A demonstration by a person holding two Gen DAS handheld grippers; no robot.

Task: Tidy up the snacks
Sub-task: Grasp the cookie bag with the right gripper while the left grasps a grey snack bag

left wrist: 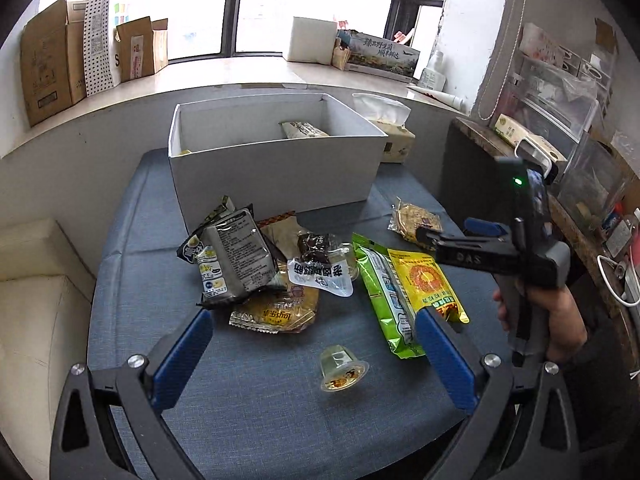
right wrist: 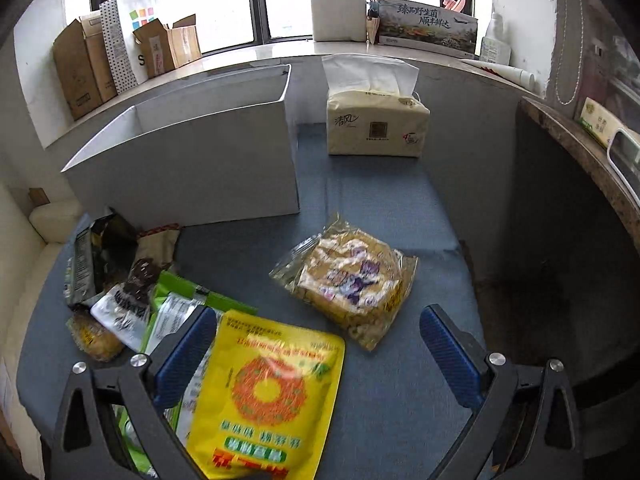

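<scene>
Hovering spread, the right tool [right wrist: 318, 340] has the yellow packet [right wrist: 264, 396] between its fingers.

Yellow packet [right wrist: 266, 396] below the right gripper [right wrist: 318, 344]: print blurred, bottom edge cut off. Green packet [right wrist: 168, 320] left of it: largely covered. White box [right wrist: 192, 160]: interior hidden from this view.

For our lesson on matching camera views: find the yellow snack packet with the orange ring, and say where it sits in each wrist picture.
Left wrist view: the yellow packet lies right of centre on the blue mat, overlapping the green packet.
Right wrist view: the same packet fills the bottom centre, between the open fingers of the right gripper.
Shared landmark: the white box.
</scene>
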